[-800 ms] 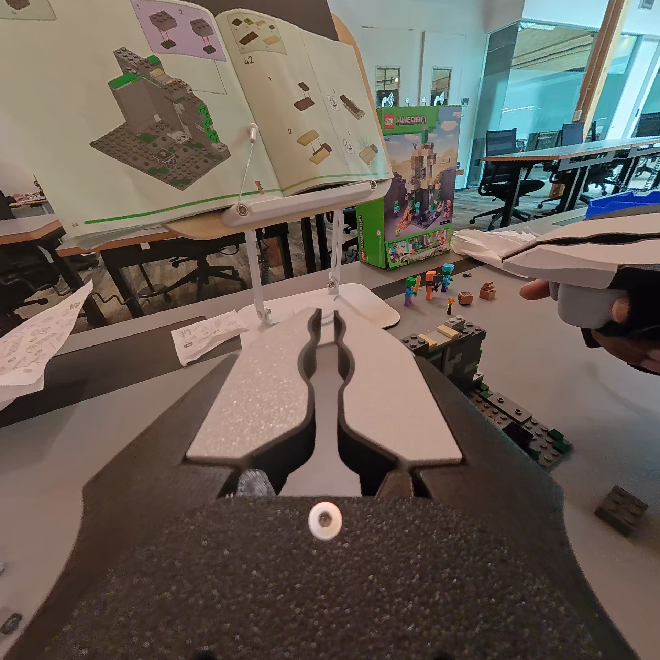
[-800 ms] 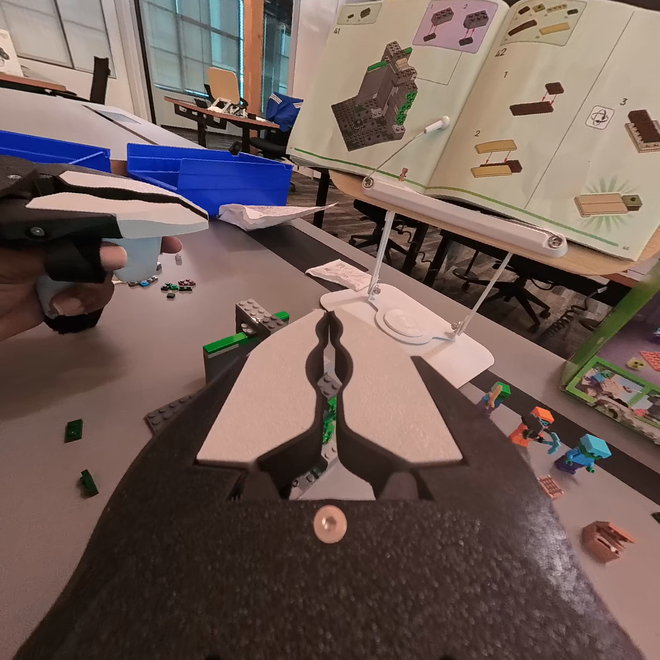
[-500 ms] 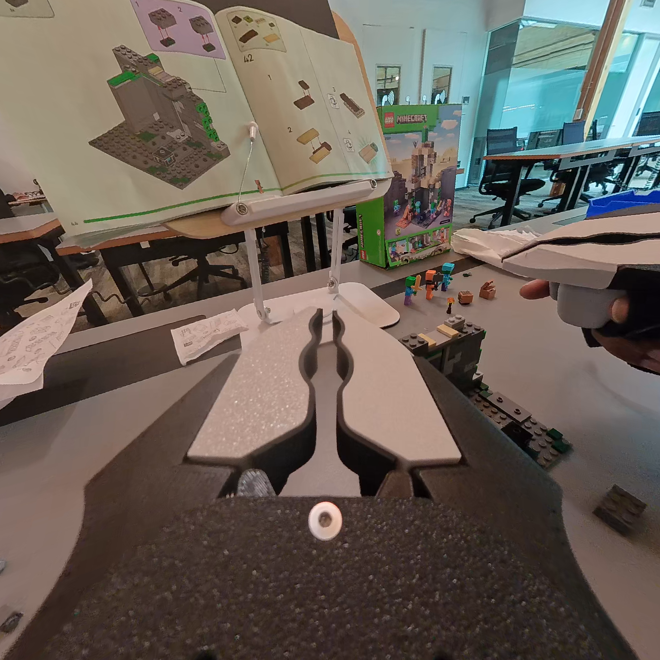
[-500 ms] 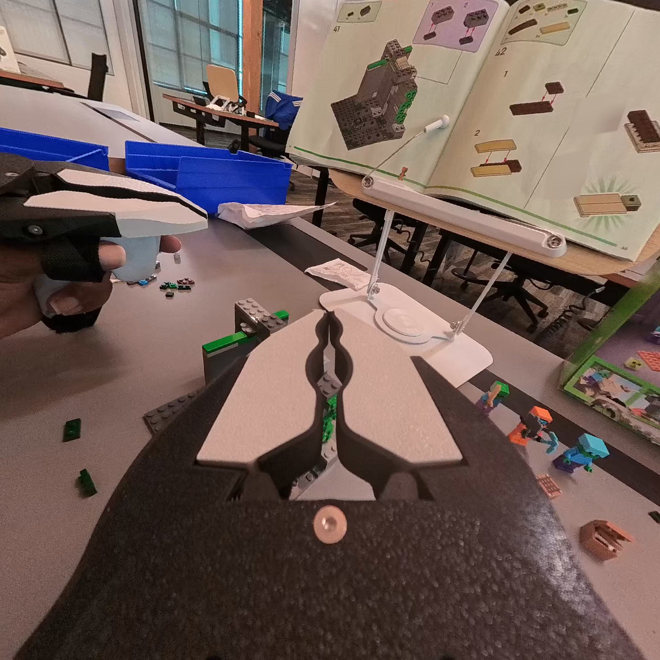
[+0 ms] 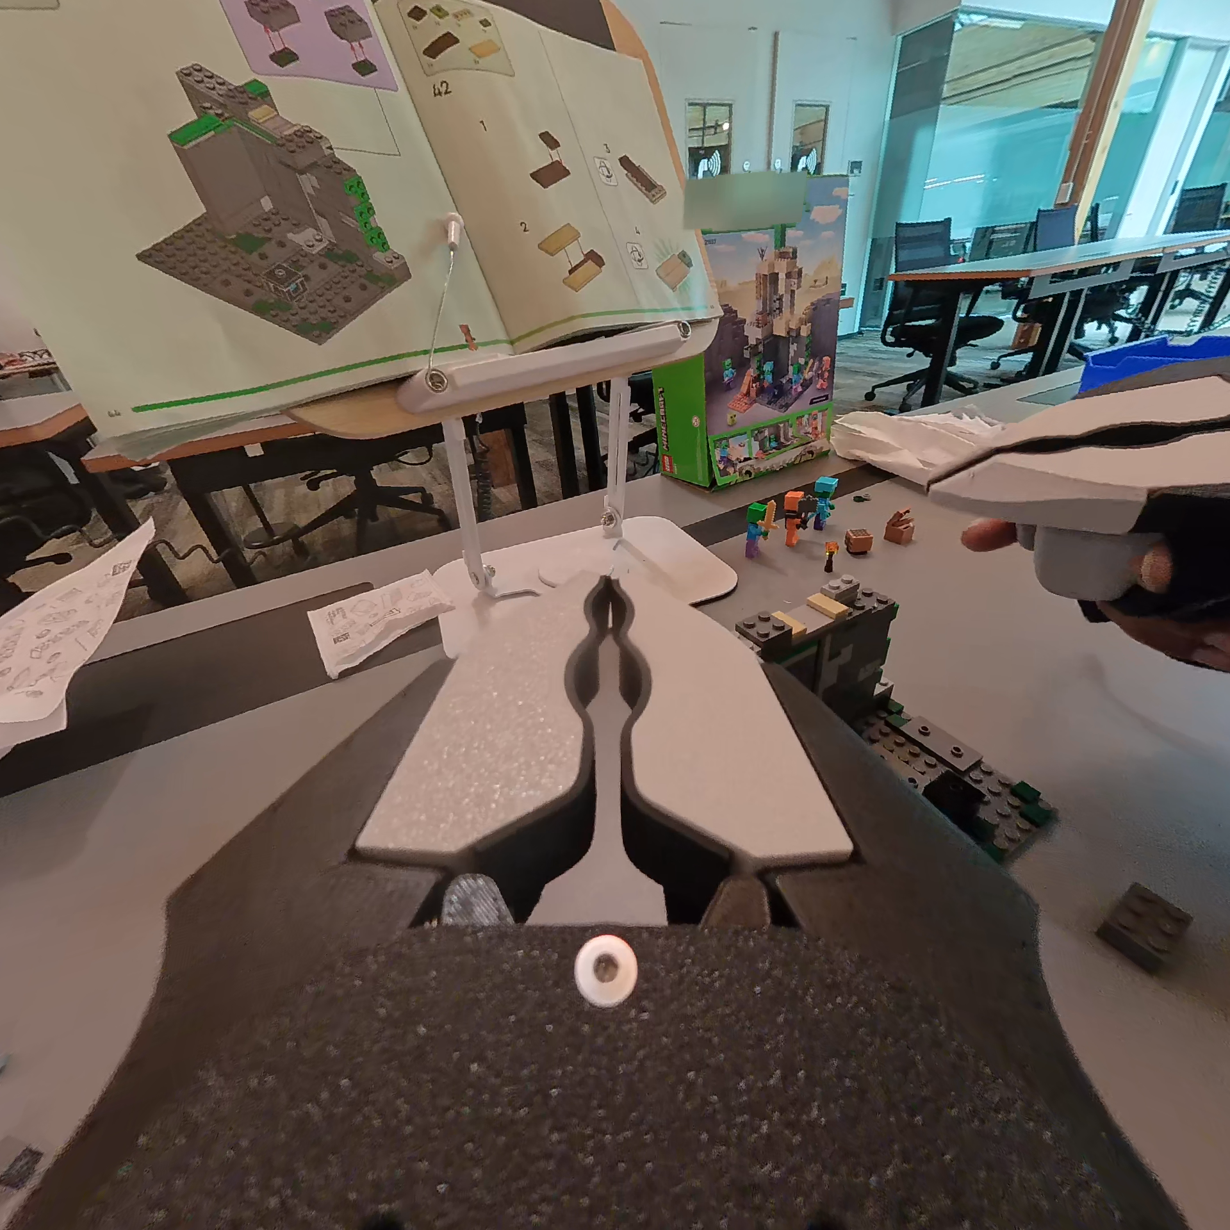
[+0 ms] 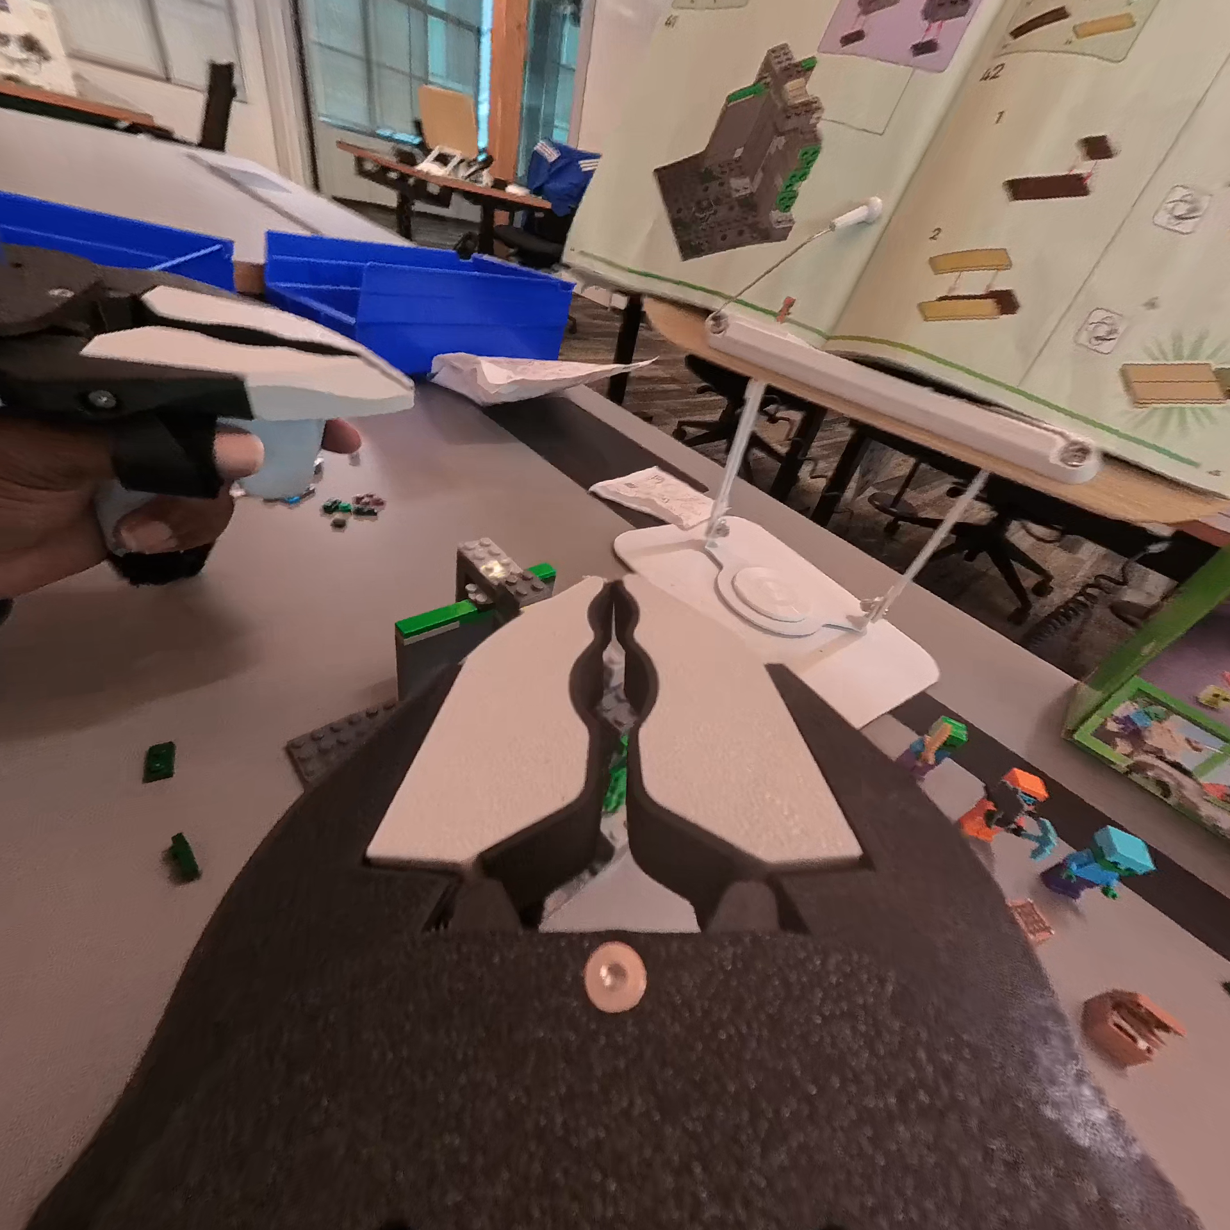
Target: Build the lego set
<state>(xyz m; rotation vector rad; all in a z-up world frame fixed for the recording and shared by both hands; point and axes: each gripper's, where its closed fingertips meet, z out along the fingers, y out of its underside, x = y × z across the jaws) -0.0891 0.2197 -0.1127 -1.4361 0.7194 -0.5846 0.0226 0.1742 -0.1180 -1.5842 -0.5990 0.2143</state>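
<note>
The grey counter (image 5: 1098, 699) carries a white stand base (image 5: 672, 552) just beyond the left fingers (image 5: 519, 719), a part-built model (image 5: 865, 672) to their right, a loose grey brick (image 5: 1143, 926) nearer, minifigures (image 5: 792, 516) and a box (image 5: 752, 373) farther off, and paper slips (image 5: 379, 619) to their left.

My half-built lego model (image 5: 838, 639) stands upright on the grey table.
Dark grey tower on studded baseplate, green trim, loose dark brick (image 5: 1143, 926) nearby.

Black speckled left gripper (image 5: 609, 586) and right gripper (image 6: 609, 589), wavy white finger plates, perhaps black fingerless gloves.
</note>
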